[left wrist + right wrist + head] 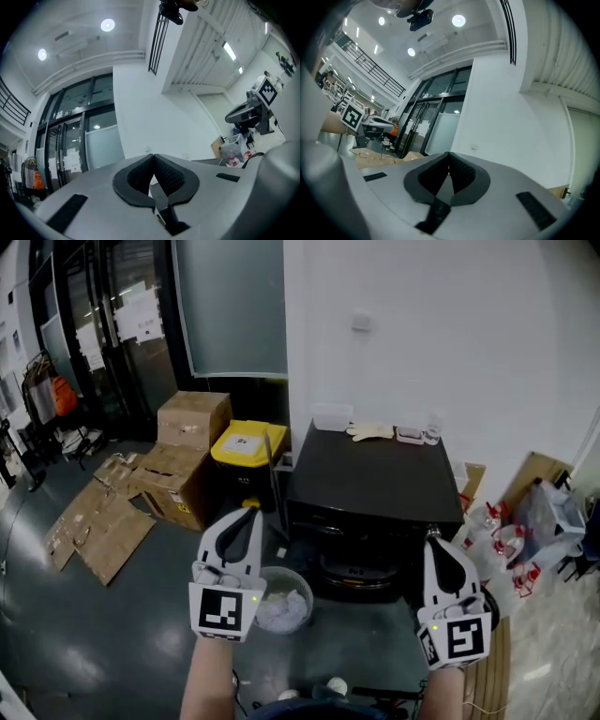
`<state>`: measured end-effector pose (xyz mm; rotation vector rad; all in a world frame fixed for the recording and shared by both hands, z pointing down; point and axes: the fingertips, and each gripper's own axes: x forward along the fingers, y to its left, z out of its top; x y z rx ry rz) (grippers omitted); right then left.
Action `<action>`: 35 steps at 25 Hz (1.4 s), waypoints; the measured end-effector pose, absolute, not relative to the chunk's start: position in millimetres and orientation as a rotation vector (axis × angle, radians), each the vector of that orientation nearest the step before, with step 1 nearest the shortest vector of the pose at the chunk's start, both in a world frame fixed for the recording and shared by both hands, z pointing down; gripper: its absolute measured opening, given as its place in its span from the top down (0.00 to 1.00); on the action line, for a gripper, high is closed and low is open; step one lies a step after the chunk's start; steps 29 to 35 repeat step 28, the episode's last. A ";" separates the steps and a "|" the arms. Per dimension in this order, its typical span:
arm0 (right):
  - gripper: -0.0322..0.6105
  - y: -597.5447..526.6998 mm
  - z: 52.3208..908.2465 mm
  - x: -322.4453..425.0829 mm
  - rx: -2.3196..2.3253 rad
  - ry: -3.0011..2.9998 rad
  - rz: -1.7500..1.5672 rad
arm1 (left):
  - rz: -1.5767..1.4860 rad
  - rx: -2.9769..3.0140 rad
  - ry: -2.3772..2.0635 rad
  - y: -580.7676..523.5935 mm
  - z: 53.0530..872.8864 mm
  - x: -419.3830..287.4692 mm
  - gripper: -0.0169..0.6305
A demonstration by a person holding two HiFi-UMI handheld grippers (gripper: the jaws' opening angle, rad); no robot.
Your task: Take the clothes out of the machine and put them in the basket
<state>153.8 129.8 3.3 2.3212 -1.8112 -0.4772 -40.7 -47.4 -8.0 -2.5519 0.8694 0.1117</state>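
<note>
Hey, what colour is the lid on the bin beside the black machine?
Yellow, with a small white label. The bin lid shows best in the head view.

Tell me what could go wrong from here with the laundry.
1. The left tool and right tool are both shut and empty. Reaching into the machine like that could shove whatever is inside rather than grab it.
2. The basket stands by the machine, under the left tool. Lowering that tool carelessly may tip it.
</note>
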 end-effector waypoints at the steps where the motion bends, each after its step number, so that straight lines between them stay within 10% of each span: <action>1: 0.95 131.7 1.6 153.7 2.331 -1.796 -0.479 | 0.123 -2.559 0.865 -48.3 -9.9 -41.9 0.97; 35: 0.95 129.4 -23.5 157.5 2.283 -1.658 -0.489 | 0.111 -2.549 0.823 -58.2 -33.3 -46.0 0.97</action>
